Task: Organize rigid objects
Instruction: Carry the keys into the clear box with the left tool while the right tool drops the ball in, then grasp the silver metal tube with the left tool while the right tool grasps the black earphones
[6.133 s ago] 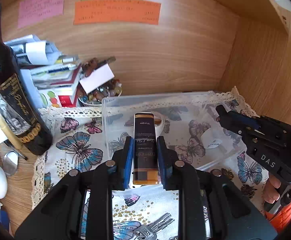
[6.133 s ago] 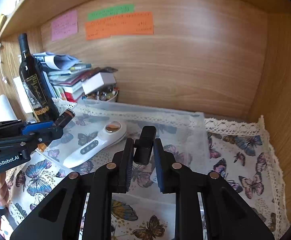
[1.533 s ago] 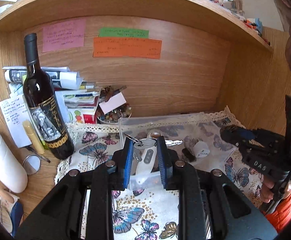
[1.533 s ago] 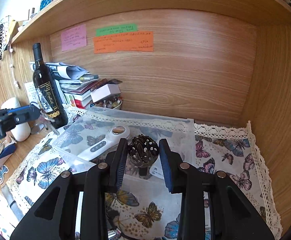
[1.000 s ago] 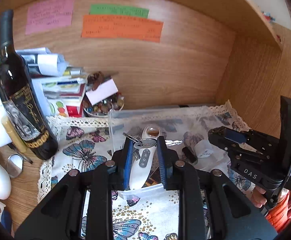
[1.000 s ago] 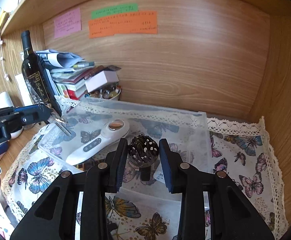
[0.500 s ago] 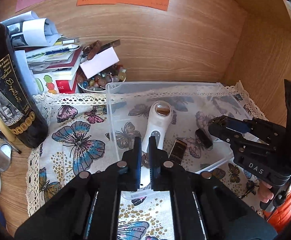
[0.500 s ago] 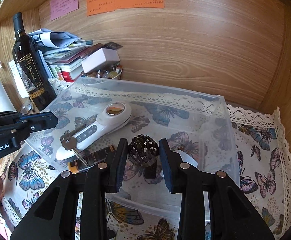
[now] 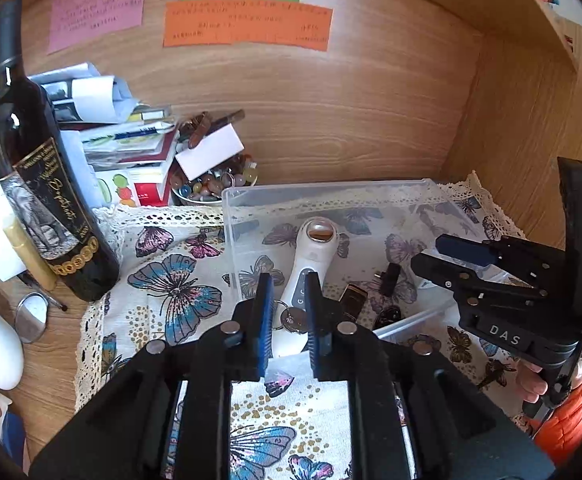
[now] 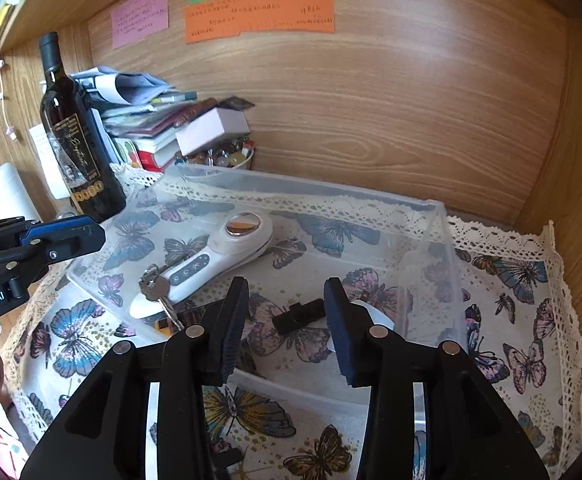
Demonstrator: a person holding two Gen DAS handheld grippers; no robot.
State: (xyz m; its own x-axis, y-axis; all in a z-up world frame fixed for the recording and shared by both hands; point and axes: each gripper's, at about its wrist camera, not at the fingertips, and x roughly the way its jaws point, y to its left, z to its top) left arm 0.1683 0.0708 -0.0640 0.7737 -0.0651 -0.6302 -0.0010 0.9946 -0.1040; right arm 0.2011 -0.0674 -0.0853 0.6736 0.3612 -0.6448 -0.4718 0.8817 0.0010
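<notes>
A clear plastic bin sits on the butterfly cloth. Inside lie a white handheld device, a bunch of keys, a dark lighter, a small black part and a dark round patterned object. My left gripper is open and empty above the bin's near edge, over the keys. My right gripper is open and empty over the bin's near right part; the left wrist view shows it too.
A wine bottle stands left of the bin. Behind it are stacked books and papers and a bowl of beads. Wooden walls close the back and right. A small mirror lies at left.
My left gripper has opened with the keys lying on the white device. My right gripper has opened and the dark round patterned object is out of it, now in the bin.
</notes>
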